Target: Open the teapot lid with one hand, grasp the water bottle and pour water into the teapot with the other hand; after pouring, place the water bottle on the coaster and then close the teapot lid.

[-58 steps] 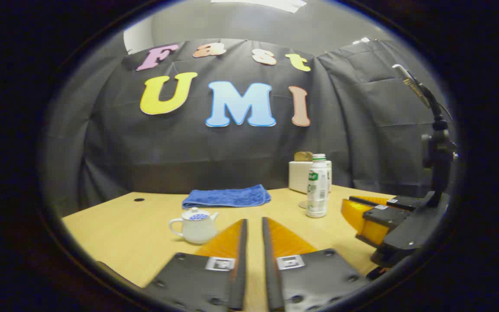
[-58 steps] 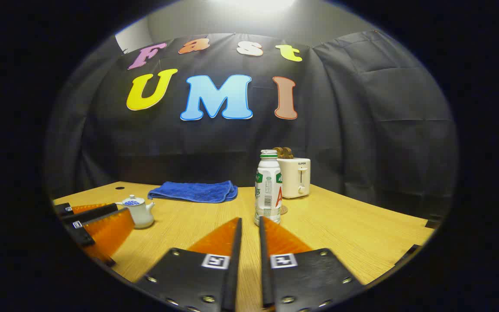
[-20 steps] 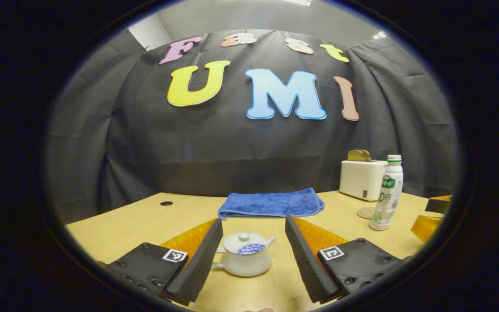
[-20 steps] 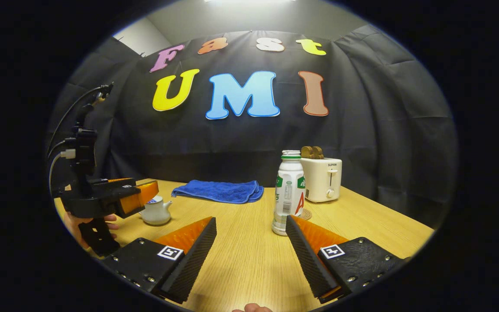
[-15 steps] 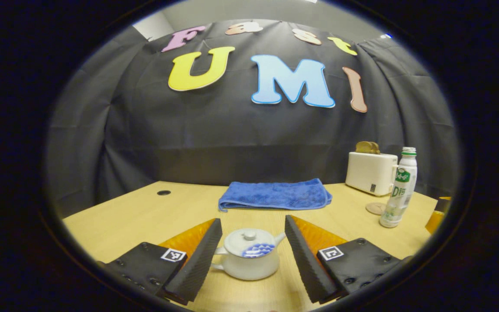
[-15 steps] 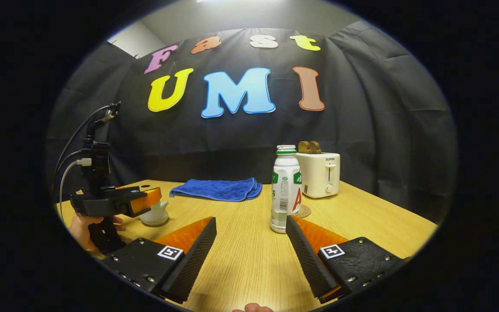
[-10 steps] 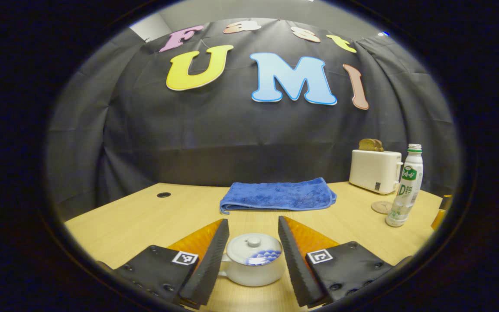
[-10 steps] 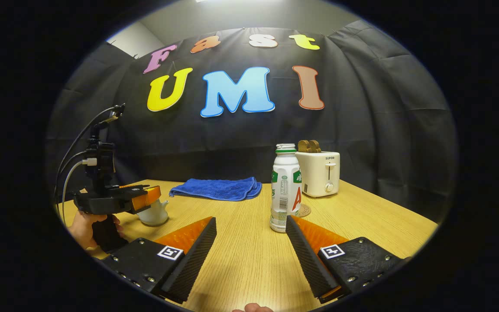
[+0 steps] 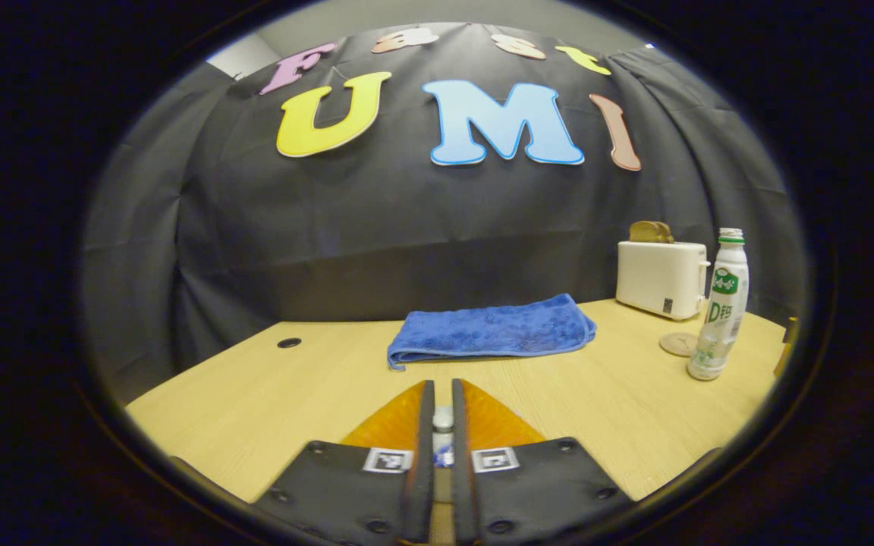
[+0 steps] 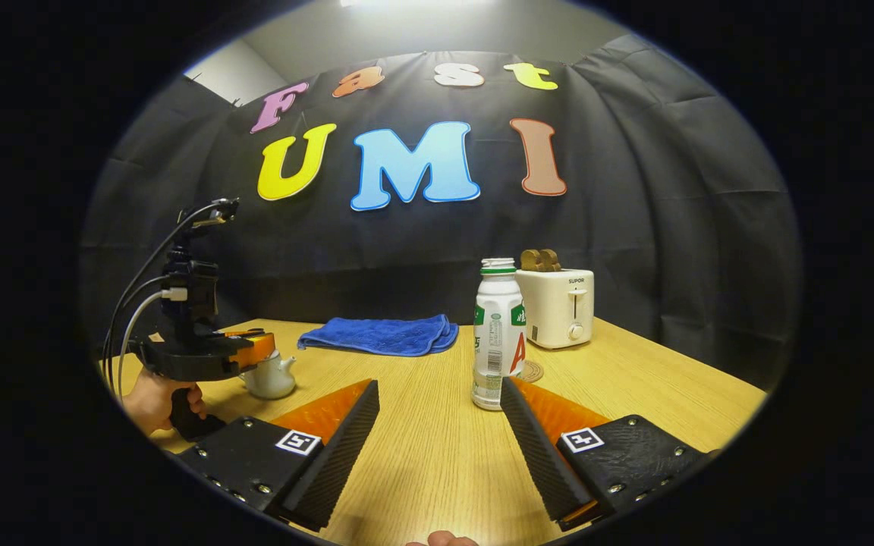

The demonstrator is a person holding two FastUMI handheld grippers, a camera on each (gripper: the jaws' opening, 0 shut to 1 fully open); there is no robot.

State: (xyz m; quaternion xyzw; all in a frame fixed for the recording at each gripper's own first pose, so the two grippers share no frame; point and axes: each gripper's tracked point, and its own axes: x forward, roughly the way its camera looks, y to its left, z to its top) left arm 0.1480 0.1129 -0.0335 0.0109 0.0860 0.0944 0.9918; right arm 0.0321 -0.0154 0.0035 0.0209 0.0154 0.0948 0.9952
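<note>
The left gripper has its fingers drawn close on the lid knob, which shows in the slit between them; the teapot sits right under its tips. The right gripper has fingers spread wide, the bottle standing just beyond them nearer the right finger, coaster behind it

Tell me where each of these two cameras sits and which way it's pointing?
Left gripper view: rides on the left gripper, looking along its fingers, closed on the teapot lid knob, toward the blue towel.
Right gripper view: rides on the right gripper, its fingers spread wide, facing the water bottle; at left a hand holds the other gripper over the teapot.
Shared: towel, bottle, toaster, coaster, table.
</note>
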